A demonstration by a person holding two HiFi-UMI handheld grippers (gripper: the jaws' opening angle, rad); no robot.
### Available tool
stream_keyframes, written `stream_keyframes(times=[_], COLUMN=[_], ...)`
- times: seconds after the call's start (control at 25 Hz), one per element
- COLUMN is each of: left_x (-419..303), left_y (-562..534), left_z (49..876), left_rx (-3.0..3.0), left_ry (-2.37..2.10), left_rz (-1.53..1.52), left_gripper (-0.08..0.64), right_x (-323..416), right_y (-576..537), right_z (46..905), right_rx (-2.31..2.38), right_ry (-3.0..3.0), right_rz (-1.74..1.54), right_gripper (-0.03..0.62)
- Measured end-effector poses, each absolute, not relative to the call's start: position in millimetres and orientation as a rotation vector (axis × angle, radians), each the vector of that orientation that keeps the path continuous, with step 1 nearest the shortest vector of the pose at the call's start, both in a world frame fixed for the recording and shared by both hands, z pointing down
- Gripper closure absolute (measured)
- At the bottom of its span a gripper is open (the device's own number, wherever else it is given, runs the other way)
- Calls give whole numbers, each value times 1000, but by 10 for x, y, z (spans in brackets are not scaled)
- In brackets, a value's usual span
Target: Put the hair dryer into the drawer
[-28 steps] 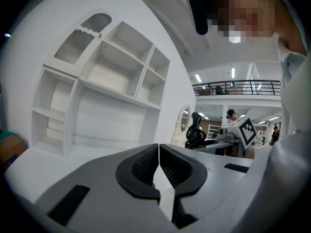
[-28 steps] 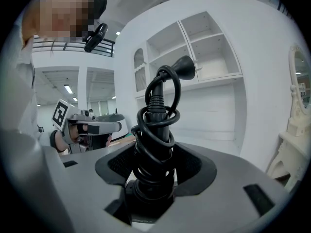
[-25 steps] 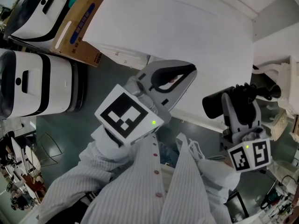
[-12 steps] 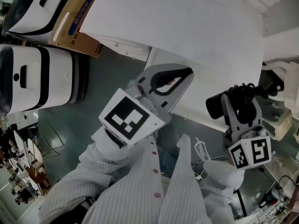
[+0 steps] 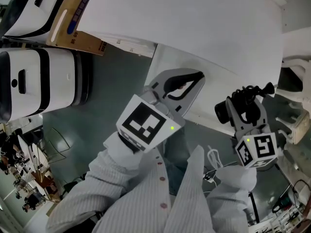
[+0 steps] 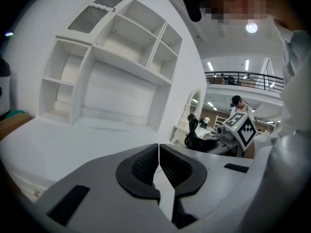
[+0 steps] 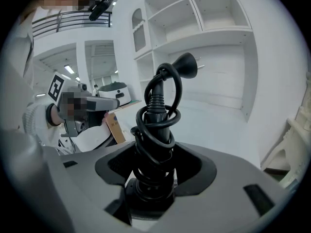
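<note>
Left gripper (image 6: 159, 159) has drifted slightly right, jaws pressed together on nothing, while the right gripper (image 7: 154, 169) stays clamped on the handle of the black hair dryer (image 5: 223, 109), cord (image 7: 167, 81) coiled round it, held in the air by the white desk's (image 5: 194, 28) front edge.

White desk (image 5: 194, 28) — open shelf unit (image 6: 112, 57) on top.

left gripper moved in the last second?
Yes, slightly. In the head view the left gripper has shifted right, widening the gap between its marker cube and the white machine on the floor.
</note>
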State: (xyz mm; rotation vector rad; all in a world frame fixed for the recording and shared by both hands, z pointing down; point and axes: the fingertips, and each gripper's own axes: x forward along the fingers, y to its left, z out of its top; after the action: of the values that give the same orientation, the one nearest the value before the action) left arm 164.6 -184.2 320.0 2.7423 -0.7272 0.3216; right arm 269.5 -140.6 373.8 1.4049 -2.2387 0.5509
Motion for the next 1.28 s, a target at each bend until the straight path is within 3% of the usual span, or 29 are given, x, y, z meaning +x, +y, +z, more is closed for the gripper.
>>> stream_keyframes(times=[1.28], left_x=[1706], left_y=[-1878], left_z=[4709], left_rx=[2566], left_ry=[-770], left_rz=[564], left_gripper=[548], right_x=[2618], right_y=[-1434], right_z=[5563], right_rx=[1082], right_ry=[-1960], right_rz=[623], right_gripper=[365])
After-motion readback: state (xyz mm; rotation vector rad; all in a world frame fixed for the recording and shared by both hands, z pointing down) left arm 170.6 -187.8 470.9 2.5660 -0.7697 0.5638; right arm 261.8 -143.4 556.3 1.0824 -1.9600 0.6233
